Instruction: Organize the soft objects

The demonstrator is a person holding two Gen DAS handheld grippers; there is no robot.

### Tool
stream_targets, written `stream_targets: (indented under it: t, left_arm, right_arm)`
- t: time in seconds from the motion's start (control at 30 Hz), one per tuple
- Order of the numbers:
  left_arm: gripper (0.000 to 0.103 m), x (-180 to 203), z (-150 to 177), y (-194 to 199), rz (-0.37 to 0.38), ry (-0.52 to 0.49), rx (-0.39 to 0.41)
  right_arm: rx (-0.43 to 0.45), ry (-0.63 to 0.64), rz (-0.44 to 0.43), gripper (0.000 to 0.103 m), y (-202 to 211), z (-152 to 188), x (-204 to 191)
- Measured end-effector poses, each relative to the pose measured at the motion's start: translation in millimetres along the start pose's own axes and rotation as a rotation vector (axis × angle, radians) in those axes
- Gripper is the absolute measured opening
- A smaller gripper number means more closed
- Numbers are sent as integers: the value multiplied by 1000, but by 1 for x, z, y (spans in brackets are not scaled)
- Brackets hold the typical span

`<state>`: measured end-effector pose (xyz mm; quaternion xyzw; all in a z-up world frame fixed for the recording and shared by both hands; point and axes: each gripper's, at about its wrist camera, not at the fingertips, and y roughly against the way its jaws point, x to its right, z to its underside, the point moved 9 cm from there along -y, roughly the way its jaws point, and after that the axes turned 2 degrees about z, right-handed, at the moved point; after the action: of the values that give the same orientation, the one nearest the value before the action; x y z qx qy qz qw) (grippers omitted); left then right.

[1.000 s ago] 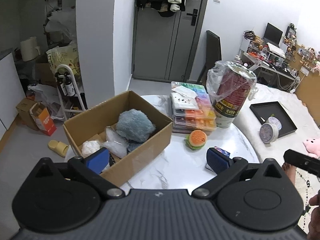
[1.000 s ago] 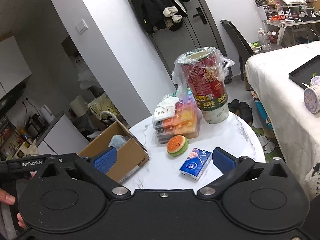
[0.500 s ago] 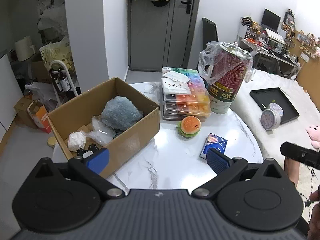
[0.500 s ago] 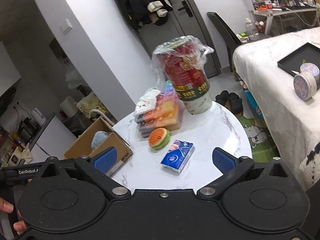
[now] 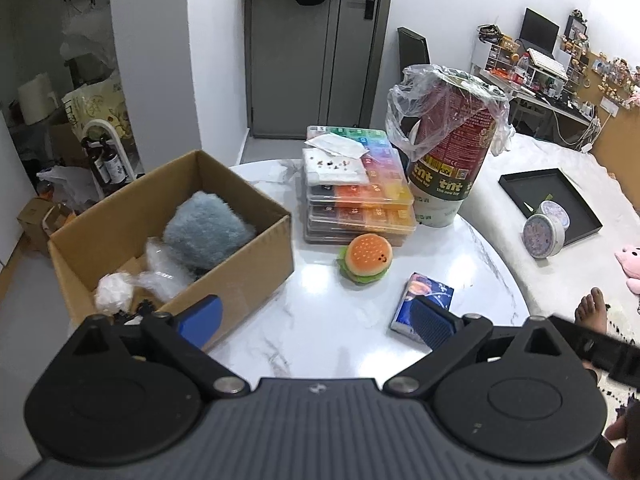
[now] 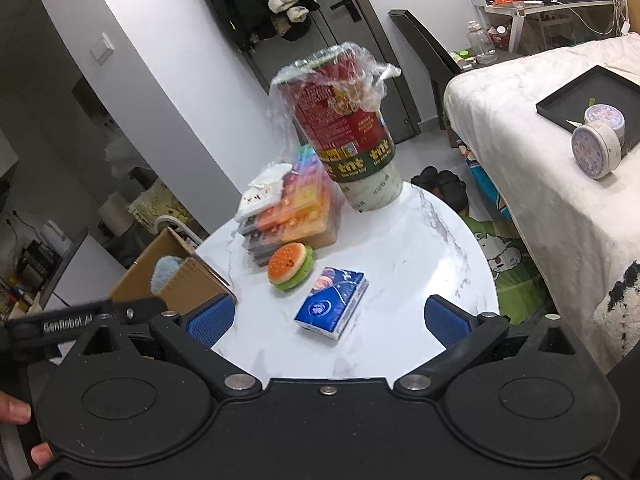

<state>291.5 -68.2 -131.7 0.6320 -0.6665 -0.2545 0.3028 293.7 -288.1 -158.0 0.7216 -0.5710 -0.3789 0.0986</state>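
So both grippers are hanging over the near edge of the round white marble-look table (image 5: 320, 332), and neither one has anything in it. The left gripper (image 5: 316, 318) has its blue-padded fingers spread wide, one pad in front of the open brown cardboard box (image 5: 256, 264) and the other overlapping the near corner of the blue tissue pack (image 5: 426, 300) in that view, though I honestly can't tell if it's touching the pack or just floating above it. The right gripper (image 6: 330, 318) is spread wide too, with the same tissue pack (image 6: 332, 306) lying flat on the table between its pads and a bit further out. The squishy orange-and-green hamburger toy (image 5: 364, 260) sits on the table just beside the tissue pack, between the pack and the stack of clear plastic organizer cases with rainbow-coloured compartments (image 5: 356, 196). There's a white cloth-looking thing (image 5: 336, 164) lying on top of that stack. Right next to the cases stands a tall red paper tub lined with a clear plastic bag (image 5: 448, 156). Inside the cardboard box there's a fluffy grey-blue plush lump (image 5: 208, 232) toward the far side, with some crinkly clear plastic wrap (image 5: 160, 272) in front of it and a white wad (image 5: 114, 292) at the near corner. Off to the right, a bed with a white cover (image 6: 532, 184) carries a black tray (image 6: 596, 100) and a round patterned tin (image 6: 596, 148).
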Motion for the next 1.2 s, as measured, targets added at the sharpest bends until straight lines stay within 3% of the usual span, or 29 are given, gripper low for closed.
stream_targets:
  t: [0.17,0.57,0.97,1.2]
  left_arm:
    - [98,6,4,-18,3,1,-11]
    - [83,2,11,-52,-12,22,-54]
    - [85,0,-4,-50,21,69,-34]
    - [85,-2,-9,-50,-12,61,-28]
  right_arm:
    - [-12,-2,24,101,-13,9,2]
    - [-51,28,68,93,-74,21,-9]
    - [-91,92,104,93,-110,29,-14]
    - [-95,149,157,95,-129,31,-25]
